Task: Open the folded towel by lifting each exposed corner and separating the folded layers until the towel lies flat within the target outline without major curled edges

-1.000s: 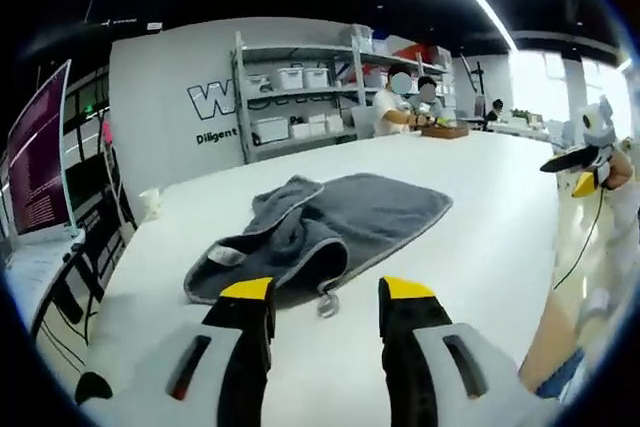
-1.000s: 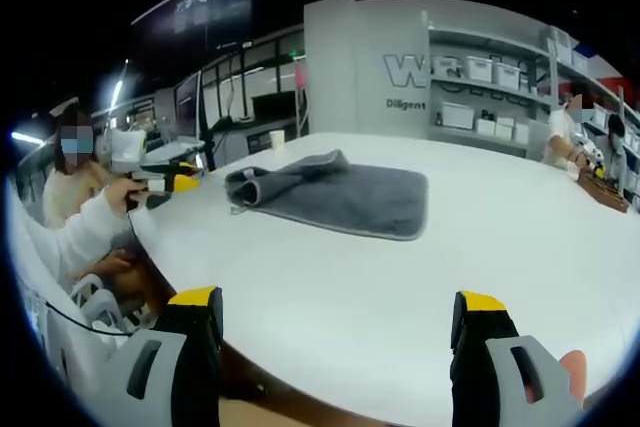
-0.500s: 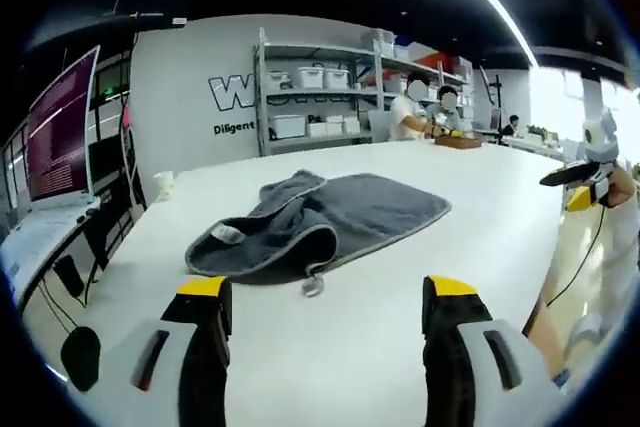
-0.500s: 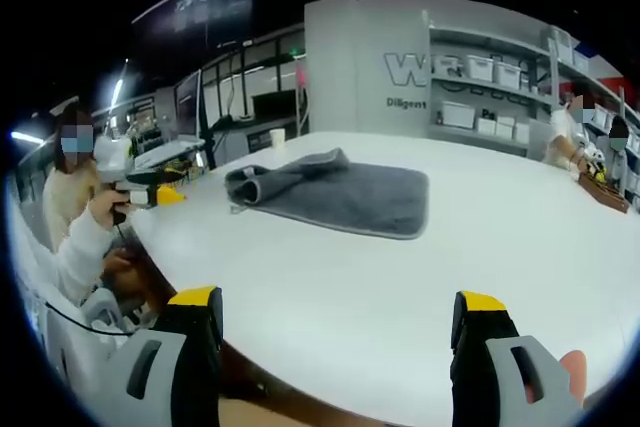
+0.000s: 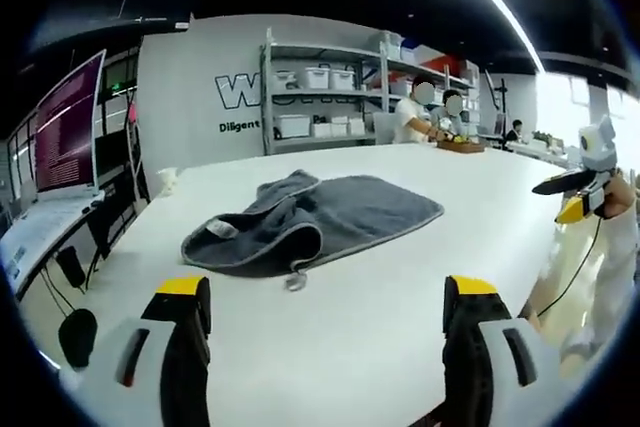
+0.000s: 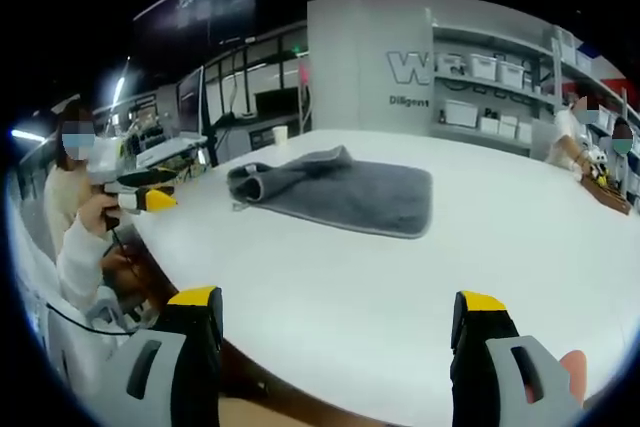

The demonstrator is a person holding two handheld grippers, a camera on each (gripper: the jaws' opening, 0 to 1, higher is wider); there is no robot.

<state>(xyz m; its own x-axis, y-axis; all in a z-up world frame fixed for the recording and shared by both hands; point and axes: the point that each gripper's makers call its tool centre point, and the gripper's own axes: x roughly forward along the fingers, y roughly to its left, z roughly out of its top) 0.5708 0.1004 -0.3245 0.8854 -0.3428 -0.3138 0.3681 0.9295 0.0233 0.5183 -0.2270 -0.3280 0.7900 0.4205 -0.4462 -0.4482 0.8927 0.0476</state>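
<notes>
Now the left gripper (image 5: 325, 297) is seen pulled back from the towel (image 5: 310, 220), jaws set wider apart than 1 s ago, nothing held between them. The right gripper (image 6: 335, 312) is unchanged: jaws wide apart, empty, held over the near table (image 6: 400, 277) edge. The grey towel is left partly folded on the white table, one end bunched and rolled over, a small loop tag hanging at its near edge. On the back wall (image 5: 190, 87) "W..." is partly read, with "Diligent" beneath. The rest is hidden by the shelves (image 5: 320, 97).
</notes>
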